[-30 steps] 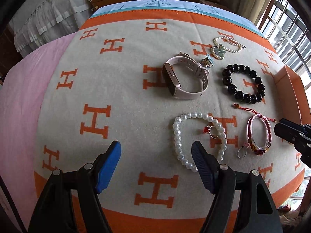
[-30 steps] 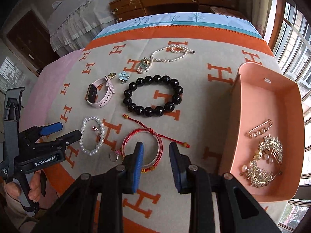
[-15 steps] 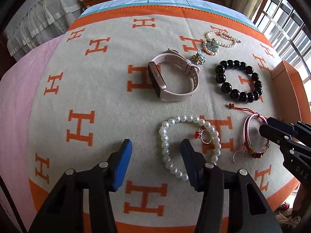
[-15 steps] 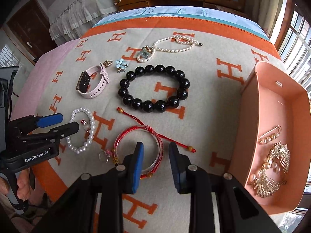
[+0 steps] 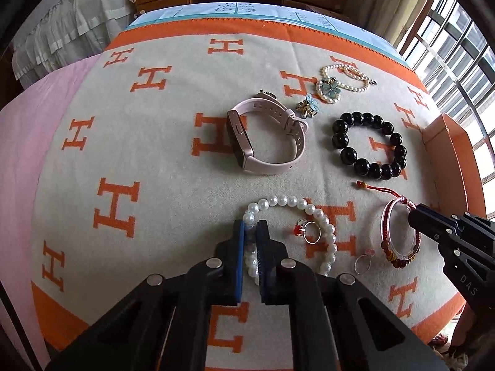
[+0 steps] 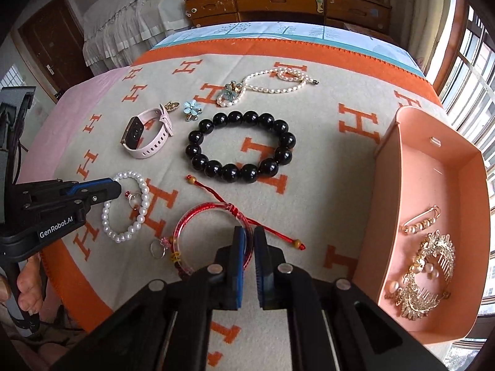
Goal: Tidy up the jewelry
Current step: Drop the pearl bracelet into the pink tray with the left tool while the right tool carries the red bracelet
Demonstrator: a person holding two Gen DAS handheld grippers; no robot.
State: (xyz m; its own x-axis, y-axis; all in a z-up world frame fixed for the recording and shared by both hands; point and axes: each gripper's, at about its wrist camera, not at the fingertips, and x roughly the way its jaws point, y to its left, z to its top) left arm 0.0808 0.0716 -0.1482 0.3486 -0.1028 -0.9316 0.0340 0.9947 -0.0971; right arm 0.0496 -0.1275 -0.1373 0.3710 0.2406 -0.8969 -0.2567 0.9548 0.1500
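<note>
My left gripper (image 5: pixel 250 227) is shut on the left side of the white pearl bracelet (image 5: pixel 312 211), which lies on the blanket; the bracelet also shows in the right wrist view (image 6: pixel 140 216). My right gripper (image 6: pixel 250 234) is shut on the near right side of the red bangle (image 6: pixel 198 216), also seen from the left (image 5: pixel 386 225). The peach box (image 6: pixel 464 191) stands at the right with a gold hair comb (image 6: pixel 430 275) and a pearl pin (image 6: pixel 420 222) in it.
On the H-pattern blanket (image 5: pixel 154 154) lie a pink smartwatch (image 5: pixel 263 136), a black bead bracelet (image 5: pixel 368 145), a pearl necklace with flower pendant (image 5: pixel 337 83), a blue flower brooch (image 5: pixel 307 108) and two rings (image 5: pixel 309 232) (image 5: pixel 362 261). A dresser (image 6: pixel 278 3) stands behind.
Both grippers moved forward and down and closed: the left one onto the pearl bracelet, the right one onto the red bangle. One second ago both were open above the blanket.
</note>
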